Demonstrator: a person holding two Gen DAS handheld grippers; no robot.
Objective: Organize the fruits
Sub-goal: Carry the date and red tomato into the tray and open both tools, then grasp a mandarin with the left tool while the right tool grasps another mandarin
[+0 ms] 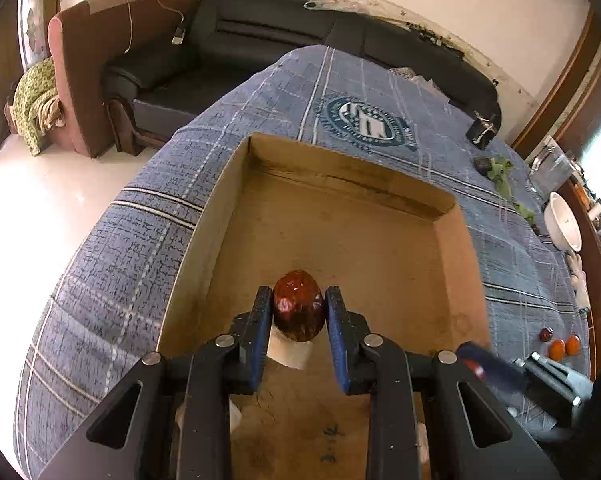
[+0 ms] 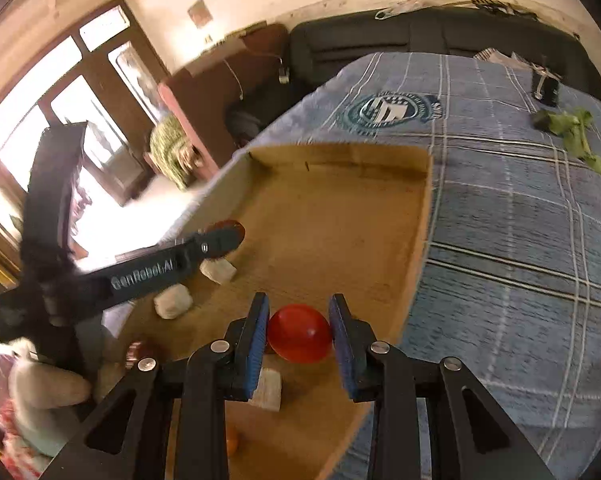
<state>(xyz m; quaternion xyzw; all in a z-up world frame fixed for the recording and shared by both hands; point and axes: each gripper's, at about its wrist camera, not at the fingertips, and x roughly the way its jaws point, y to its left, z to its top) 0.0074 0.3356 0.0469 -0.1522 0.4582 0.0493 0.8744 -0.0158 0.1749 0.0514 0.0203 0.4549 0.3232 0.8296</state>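
Both claws are loaded over the cardboard tray [image 1: 332, 168] on the blue checked worktop [image 1: 148, 216]. We see the left claw [image 1: 298, 312] clenched on a dark red fruit [image 1: 298, 306], held above the tray floor near the left wall. The right claw [image 2: 299, 334] grips a bright red fruit [image 2: 299, 333], also above the tray, near its right edge.

Progress, as we judge it: partway. Neither held fruit is set down yet. In the right wrist view we spot a small orange fruit [image 2: 231, 442] low in the tray and a brownish item [image 2: 140, 351] at the near left, too blurred to name. Still outside on the cloth: 2 orange fruits [image 1: 564, 347] and 1 small dark red fruit [image 1: 545, 334], to the right of the tray.

Clutter: white paper wads [image 2: 173, 301] lie on the tray floor, one right under the left claw's fruit, so we'd pick a drop spot beside them. The 2 claws sit close together over the tray and could bump. Green scraps [image 1: 500, 172] and a white bowl [image 1: 562, 222] lie well apart from the tray.
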